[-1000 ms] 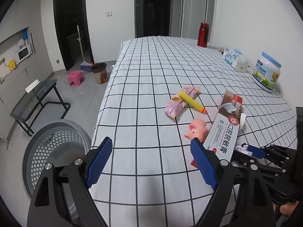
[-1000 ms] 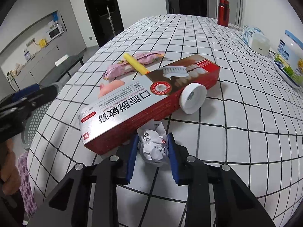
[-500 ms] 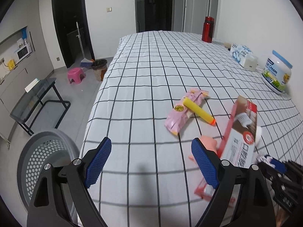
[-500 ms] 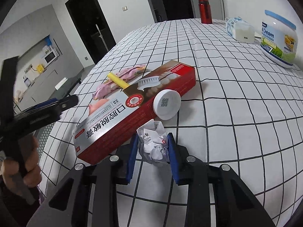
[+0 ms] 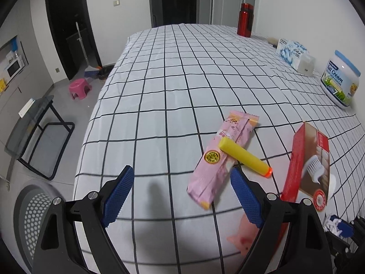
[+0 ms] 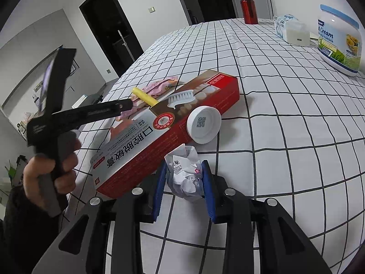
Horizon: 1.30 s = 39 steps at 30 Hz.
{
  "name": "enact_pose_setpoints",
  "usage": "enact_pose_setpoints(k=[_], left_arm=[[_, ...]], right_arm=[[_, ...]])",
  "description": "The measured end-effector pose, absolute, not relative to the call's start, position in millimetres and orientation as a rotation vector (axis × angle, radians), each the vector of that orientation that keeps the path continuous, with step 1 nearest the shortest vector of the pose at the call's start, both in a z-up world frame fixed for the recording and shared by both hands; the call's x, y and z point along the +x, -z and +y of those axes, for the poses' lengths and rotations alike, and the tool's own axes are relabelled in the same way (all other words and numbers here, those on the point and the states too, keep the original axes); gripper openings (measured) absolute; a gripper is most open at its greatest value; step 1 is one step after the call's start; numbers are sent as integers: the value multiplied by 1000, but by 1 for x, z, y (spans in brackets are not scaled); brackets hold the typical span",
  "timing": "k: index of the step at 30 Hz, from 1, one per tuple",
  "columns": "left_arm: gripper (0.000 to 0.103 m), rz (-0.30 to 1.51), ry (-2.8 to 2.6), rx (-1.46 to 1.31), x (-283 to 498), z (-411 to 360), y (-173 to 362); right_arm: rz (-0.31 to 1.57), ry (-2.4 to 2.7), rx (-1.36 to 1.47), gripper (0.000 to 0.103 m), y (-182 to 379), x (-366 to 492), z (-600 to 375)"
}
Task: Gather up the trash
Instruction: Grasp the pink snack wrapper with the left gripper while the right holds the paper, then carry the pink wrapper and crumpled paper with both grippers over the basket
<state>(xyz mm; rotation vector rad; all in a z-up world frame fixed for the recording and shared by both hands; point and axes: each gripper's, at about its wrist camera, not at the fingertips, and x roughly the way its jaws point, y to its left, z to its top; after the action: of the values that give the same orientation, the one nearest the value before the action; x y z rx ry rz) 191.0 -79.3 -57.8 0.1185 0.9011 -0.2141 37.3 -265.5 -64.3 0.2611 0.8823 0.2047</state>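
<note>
both claws busy: my right claw grips a paper ball; my left claw gapes empty over the pink wrapper.

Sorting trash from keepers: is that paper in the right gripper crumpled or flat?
Crumpled. The paper is a wrinkled wad, pinched between the right gripper pads.

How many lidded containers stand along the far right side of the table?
2: a red bottle at the far end, and a milk powder jar nearer, with a tissue pack between them. Others may lie outside the frames.
</note>
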Motion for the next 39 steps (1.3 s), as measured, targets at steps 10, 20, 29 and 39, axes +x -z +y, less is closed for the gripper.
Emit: enact_pose_setpoints(k=[10, 20, 29, 39], left_arm=[[77, 936, 268, 121, 208, -91, 66], [27, 937, 306, 116, 193, -98, 64], [23, 845, 200, 98, 154, -70, 38], [23, 791, 162, 57, 100, -33, 12]], right_arm=[[888, -219, 279, 30, 67, 42, -270], [894, -221, 294, 30, 70, 45, -272], [887, -223, 302, 30, 70, 45, -274], [880, -246, 308, 30, 70, 42, -272]])
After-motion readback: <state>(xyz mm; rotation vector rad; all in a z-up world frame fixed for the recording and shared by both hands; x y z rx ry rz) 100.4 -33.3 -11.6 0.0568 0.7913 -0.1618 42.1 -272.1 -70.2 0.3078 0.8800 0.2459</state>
